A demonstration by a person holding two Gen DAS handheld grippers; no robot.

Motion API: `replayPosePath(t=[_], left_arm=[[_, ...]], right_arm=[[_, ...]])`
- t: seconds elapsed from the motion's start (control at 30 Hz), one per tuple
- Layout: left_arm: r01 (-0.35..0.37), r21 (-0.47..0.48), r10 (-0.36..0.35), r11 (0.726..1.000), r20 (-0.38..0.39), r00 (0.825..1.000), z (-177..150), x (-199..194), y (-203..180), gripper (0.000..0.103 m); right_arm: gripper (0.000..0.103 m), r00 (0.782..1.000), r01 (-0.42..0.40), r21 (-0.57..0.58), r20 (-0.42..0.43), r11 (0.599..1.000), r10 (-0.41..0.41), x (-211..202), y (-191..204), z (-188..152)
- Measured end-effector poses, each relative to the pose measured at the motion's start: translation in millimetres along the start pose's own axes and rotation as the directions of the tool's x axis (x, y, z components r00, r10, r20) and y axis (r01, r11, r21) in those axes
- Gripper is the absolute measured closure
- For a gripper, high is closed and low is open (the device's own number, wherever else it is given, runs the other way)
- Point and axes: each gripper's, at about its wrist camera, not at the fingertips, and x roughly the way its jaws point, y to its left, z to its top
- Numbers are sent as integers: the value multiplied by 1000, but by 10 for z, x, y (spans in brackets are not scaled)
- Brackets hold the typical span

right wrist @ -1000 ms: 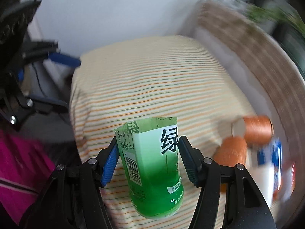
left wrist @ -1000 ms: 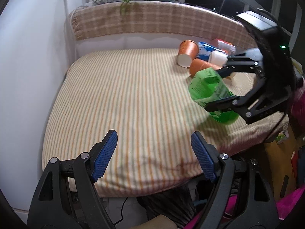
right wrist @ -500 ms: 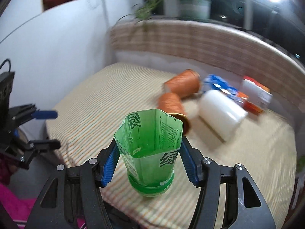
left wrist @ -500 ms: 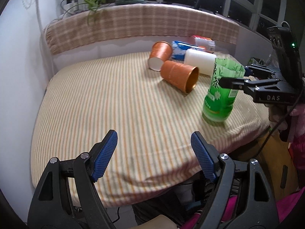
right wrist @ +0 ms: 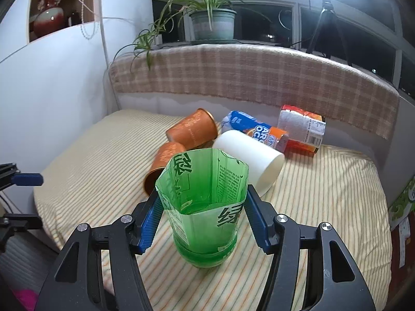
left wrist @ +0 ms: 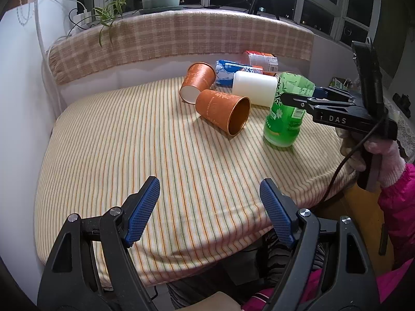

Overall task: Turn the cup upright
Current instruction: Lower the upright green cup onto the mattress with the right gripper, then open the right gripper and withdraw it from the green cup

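Jaws on the left gripper (left wrist: pixel 208 211) stand spread wide with nothing between them, hovering over the near edge of the striped surface (left wrist: pixel 124 140). From the left wrist view, the green cup (left wrist: pixel 284 111), a cut-off tea bottle, stands upright near the right edge, its base seemingly on the cloth and its open top up. The right gripper (left wrist: pixel 298 98) reaches in from the right and pinches the cup high on its body. Just beside it an orange cup (left wrist: pixel 223 114) lies on its side, mouth toward the green one; a second orange cup (left wrist: pixel 198 81) and a white cup (left wrist: pixel 254 90) lie behind, toward the far edge.

From the right wrist view, the right gripper (right wrist: pixel 202 215) has its blue pads pressed against both sides of the green cup (right wrist: pixel 205 202), clenched on it. The thin wall looks soft and its cut rim is wavy.

As I judge it, the flip is done and only the release remains. The risks: the cloth looks padded and uneven, so the light cup could tip as the jaws part; a pad could drag the flimsy wall sideways; backing out carelessly could nudge the near orange cup into it.
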Motion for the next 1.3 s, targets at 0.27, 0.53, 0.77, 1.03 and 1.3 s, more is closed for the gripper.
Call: replayPosePath(t=[0.27, 0.53, 0.77, 1.03, 1.3], left_arm=[[-16, -11, 16, 1000, -2, 1000, 12, 13, 0, 21], [-50, -6, 50, 999, 65, 997, 76, -73, -49, 21], [-44, -21, 46, 999, 125, 991, 186, -151, -70, 21], [-94, -42, 101, 995, 247, 964, 309, -301, -97, 21], [-136, -87, 157, 987, 322, 933, 387, -403, -23, 21]], right_arm=[[43, 999, 36, -35, 38, 999, -34, 73, -21, -42], [43, 996, 80, -50, 51, 996, -77, 75, 62, -77], [41, 995, 97, -48, 41, 994, -95, 63, 93, -80], [30, 993, 108, -26, 41, 994, -107, -12, 67, -85], [26, 991, 121, 8, 59, 993, -122, -147, 50, -61]])
